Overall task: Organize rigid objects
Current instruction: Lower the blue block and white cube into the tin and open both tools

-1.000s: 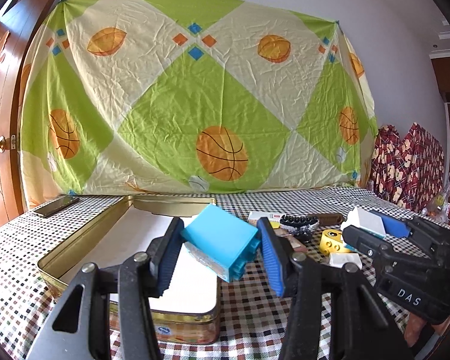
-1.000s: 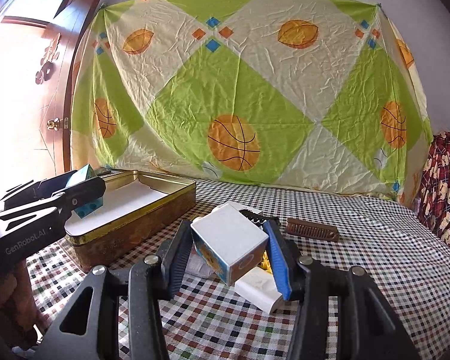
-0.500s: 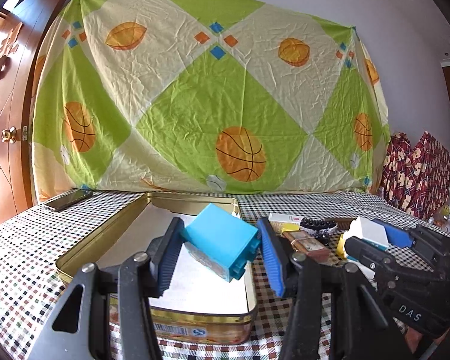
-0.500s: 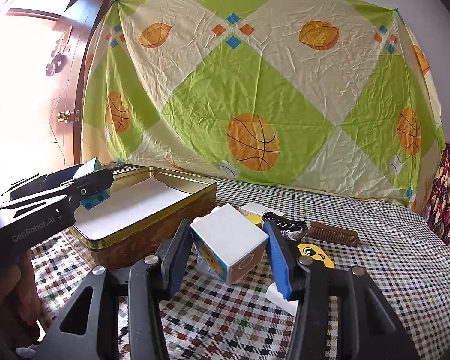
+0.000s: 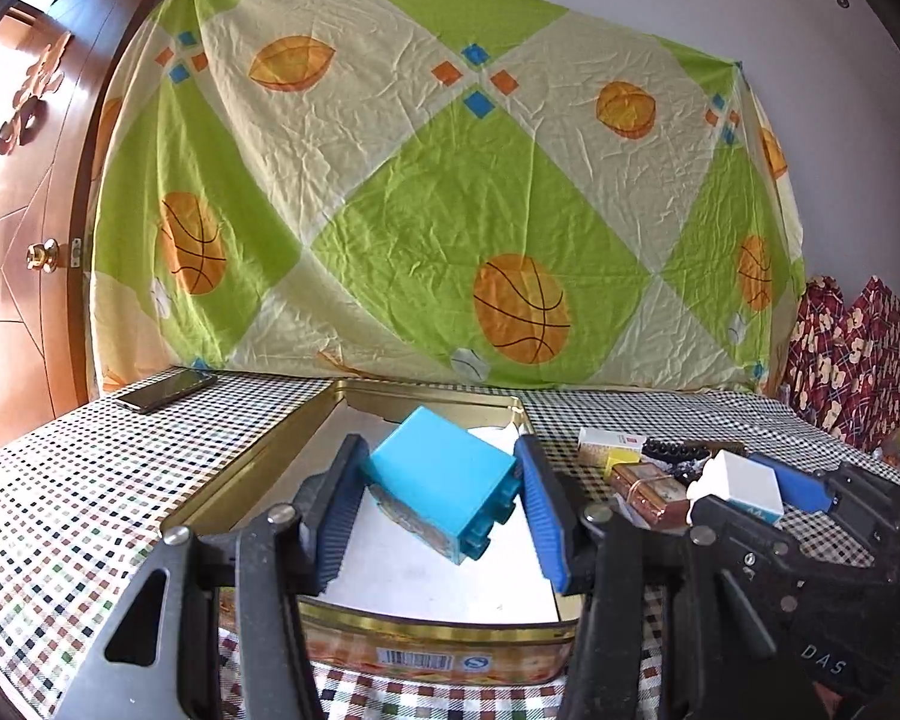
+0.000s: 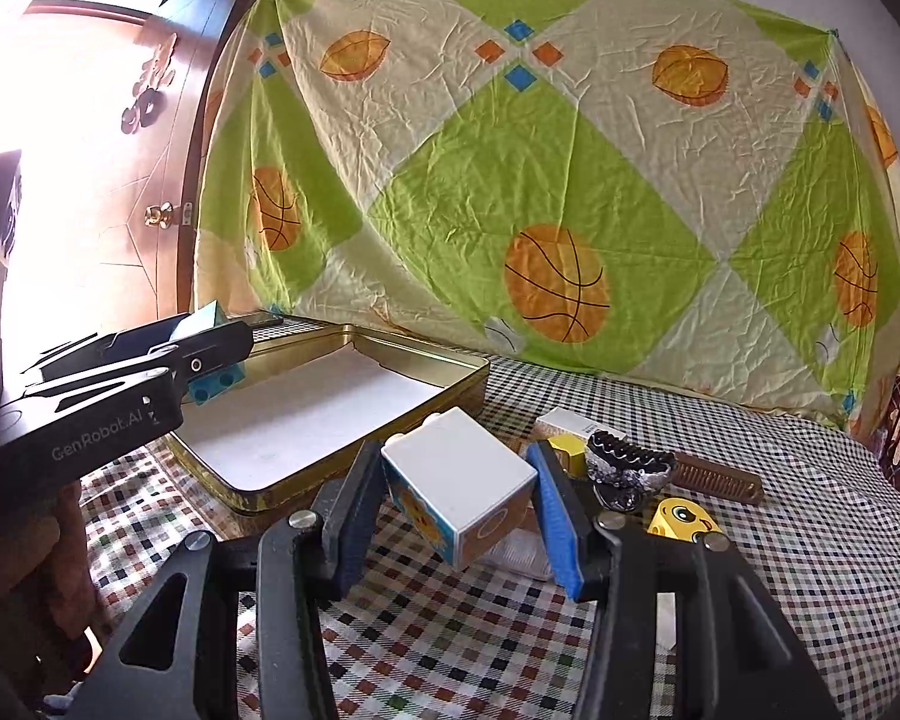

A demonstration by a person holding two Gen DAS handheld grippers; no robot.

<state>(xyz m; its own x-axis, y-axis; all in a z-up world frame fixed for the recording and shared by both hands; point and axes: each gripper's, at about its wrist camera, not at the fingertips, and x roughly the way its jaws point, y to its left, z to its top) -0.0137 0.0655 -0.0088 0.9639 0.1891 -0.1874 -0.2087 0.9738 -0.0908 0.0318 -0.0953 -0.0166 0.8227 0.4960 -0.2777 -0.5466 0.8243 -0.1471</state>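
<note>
My left gripper (image 5: 441, 504) is shut on a turquoise toy block (image 5: 444, 483), held tilted above the white-lined floor of an open gold tin (image 5: 438, 630). My right gripper (image 6: 456, 510) is shut on a white toy block (image 6: 462, 495) with orange pictures on its sides, hanging over the checked cloth just right of the tin (image 6: 354, 456). In the right wrist view the left gripper (image 6: 210, 354) and its turquoise block (image 6: 216, 381) hover over the tin's near left end. In the left wrist view the right gripper (image 5: 750, 489) shows at the right with the white block (image 5: 744, 480).
On the checked tablecloth right of the tin lie a small white carton (image 6: 567, 423), a black hair claw (image 6: 627, 462), a brown comb (image 6: 717, 480), a yellow smiley block (image 6: 681, 519) and a brown packet (image 5: 648, 483). A dark phone (image 5: 165, 390) lies far left. A patterned sheet hangs behind.
Both grippers have shifted left with their blocks. The turquoise block now hangs further over the tin's floor, and the white block has come closer to the tin's right side.
</note>
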